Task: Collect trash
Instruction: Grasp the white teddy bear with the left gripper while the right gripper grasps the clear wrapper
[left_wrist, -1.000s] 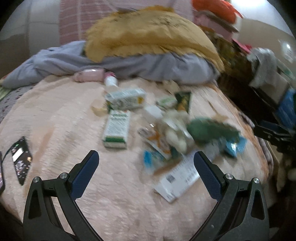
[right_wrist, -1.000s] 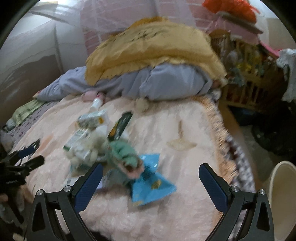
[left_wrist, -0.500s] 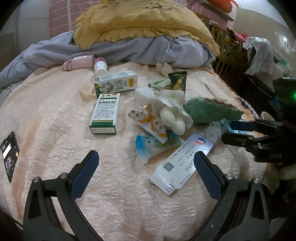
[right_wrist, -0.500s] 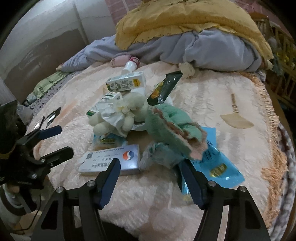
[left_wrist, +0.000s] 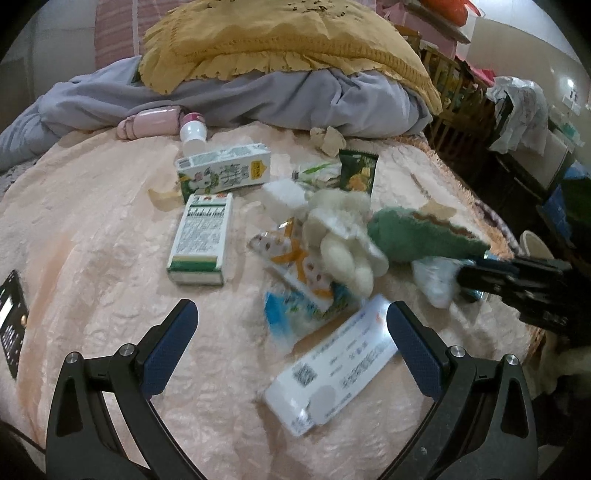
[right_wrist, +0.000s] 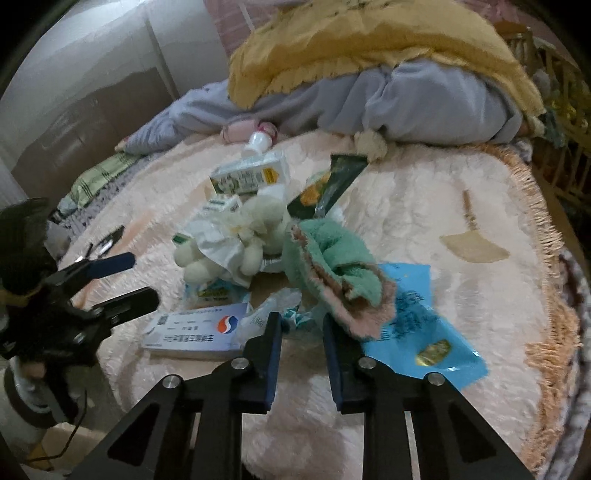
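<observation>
The long white box (left_wrist: 332, 365) has print too blurred to read, and the phone (left_wrist: 11, 325) is cut by the left edge.

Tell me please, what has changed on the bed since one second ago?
The right gripper came down to the trash pile; its jaws have just been closing and now pinch, it seems, the crumpled clear wrapper beside the green towel. The left gripper stayed open. The pile itself has not shifted.

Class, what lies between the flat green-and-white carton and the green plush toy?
A cream plush toy over an orange-patterned wrapper, in the left wrist view.
</observation>
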